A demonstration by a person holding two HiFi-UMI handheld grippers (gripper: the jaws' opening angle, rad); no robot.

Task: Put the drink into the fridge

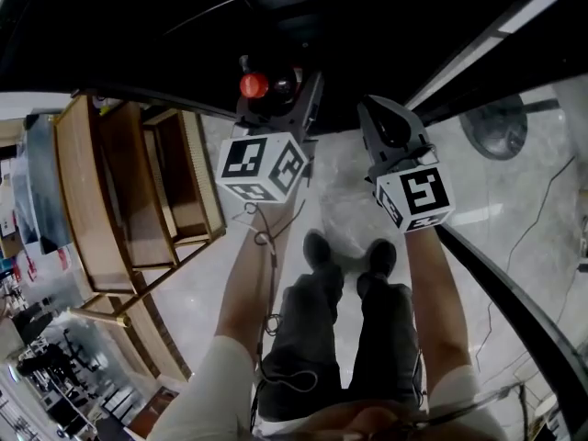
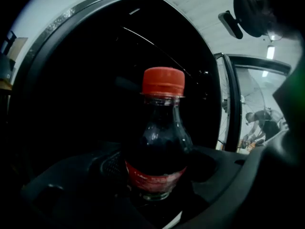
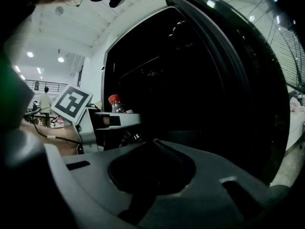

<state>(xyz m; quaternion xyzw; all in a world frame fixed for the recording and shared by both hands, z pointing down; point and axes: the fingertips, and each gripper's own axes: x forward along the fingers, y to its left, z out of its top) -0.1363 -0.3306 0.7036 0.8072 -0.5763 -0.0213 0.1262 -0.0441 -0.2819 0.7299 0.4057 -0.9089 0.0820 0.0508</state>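
Floor (image 1: 514, 237) gleams pale underfoot; left fingers (image 2: 107, 168) grasp the cola bottle (image 2: 159, 142) before the dark fridge (image 2: 90, 80), right fingers (image 1: 386, 125) clenched empty.

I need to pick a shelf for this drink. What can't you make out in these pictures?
The fridge interior: black in every view, so shelves and contents are unreadable.
Base of the bottle: left gripper view, lost in shadow where the left gripper grips it.
Label print: left gripper view, too dark and blurred.
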